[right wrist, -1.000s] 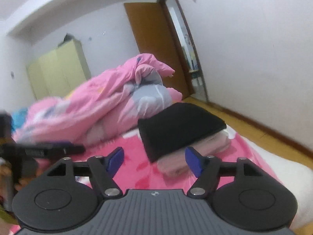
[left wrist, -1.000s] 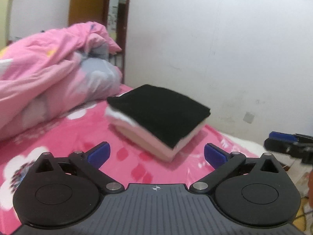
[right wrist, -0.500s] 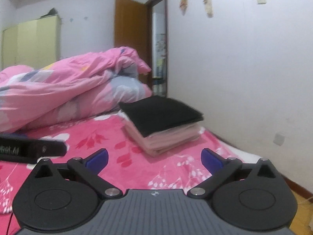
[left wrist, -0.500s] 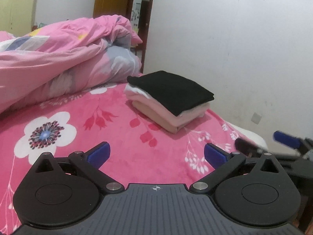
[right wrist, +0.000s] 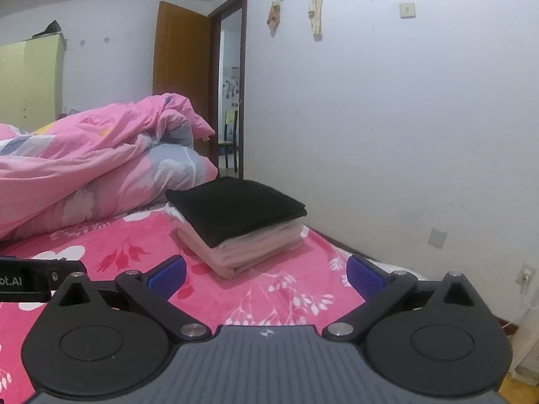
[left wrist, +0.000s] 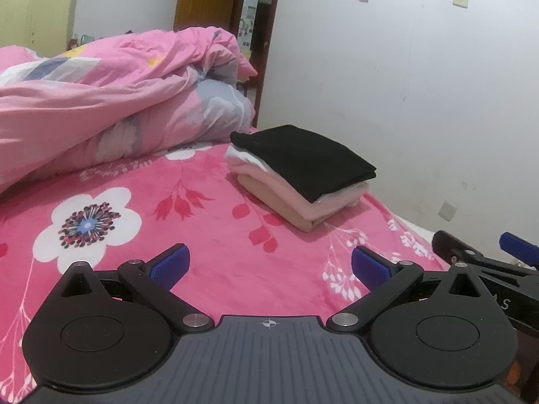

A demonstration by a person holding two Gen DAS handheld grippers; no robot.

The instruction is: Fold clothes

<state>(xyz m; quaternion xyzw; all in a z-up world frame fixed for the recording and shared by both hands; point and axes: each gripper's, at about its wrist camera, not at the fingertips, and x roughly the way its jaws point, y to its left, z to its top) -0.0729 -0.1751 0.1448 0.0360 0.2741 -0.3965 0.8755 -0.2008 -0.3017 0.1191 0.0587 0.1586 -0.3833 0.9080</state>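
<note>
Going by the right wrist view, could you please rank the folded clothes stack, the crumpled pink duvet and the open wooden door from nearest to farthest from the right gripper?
1. Folded clothes stack, just ahead on the bed.
2. Crumpled pink duvet, behind, left.
3. Wooden door, far wall.

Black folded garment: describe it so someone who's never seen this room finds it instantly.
Start at the bed with the bright pink floral blanket, on the side nearest the white wall. A small stack of folded clothes sits there, just in front of the crumpled pink duvet. The black folded garment is the top layer, the only dark piece over pale pink and white ones.
</note>
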